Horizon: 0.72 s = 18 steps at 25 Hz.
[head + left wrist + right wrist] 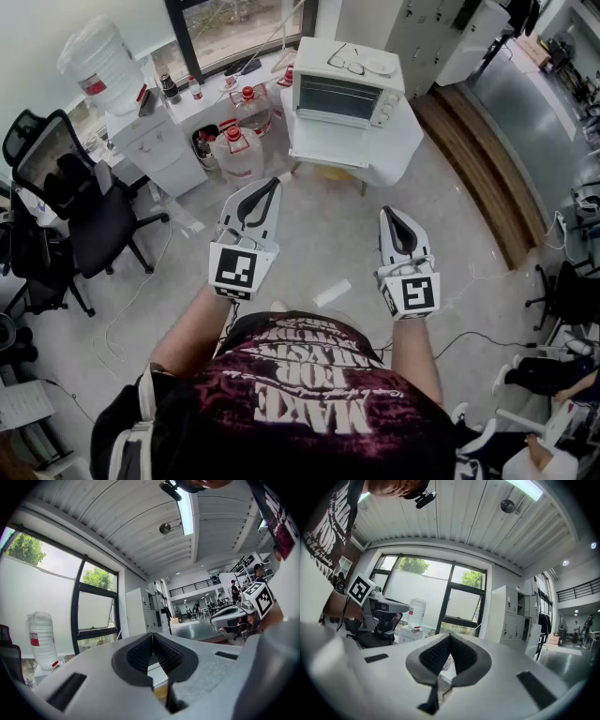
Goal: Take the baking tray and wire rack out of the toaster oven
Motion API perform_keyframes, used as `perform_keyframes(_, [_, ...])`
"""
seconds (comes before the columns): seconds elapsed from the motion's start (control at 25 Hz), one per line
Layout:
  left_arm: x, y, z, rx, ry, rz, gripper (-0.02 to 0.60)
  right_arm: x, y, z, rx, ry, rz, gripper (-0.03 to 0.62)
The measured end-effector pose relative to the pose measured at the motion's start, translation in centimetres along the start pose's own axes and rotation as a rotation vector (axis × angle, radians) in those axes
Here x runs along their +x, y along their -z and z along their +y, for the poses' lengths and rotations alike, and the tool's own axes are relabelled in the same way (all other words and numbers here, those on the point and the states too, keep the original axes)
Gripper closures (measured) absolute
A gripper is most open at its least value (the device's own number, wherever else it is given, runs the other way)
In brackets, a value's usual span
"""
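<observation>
dark red printed shirt (300, 412) right under the camera, and out ahead of it, two grippers held level over the floor. the left gripper (270, 184) had its jaws pressed together on nothing; the right gripper (390, 216) was closed and empty too. one white toaster oven (342, 92) sat well beyond them on a white desk (323, 150), door shut, and what lay behind the glass was too small to tell. two red-capped water jugs (236, 148) stood on the grey floor (319, 234) left of the desk. one black office chair (89, 211) was further left, with a window (234, 28) behind.
</observation>
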<state>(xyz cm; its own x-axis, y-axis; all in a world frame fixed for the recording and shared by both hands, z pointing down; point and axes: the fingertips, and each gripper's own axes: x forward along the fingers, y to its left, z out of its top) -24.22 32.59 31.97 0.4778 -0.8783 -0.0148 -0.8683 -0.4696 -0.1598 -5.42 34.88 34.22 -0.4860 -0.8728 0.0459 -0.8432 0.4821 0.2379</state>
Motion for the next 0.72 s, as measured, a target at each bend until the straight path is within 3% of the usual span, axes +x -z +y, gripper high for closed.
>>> perform_keyframes(0.44, [-0.9,1.7,1.9,-0.032,-0.002,-0.001,0.574,1.1,0.4,0.5,0.013,0.049,0.023,0.596])
perform_keyframes(0.72, [-1.5,4.1,2.8,-0.083,-0.001,0.019,0.572,0.4,1.7,0.7,0.024,0.071,0.058,0.547])
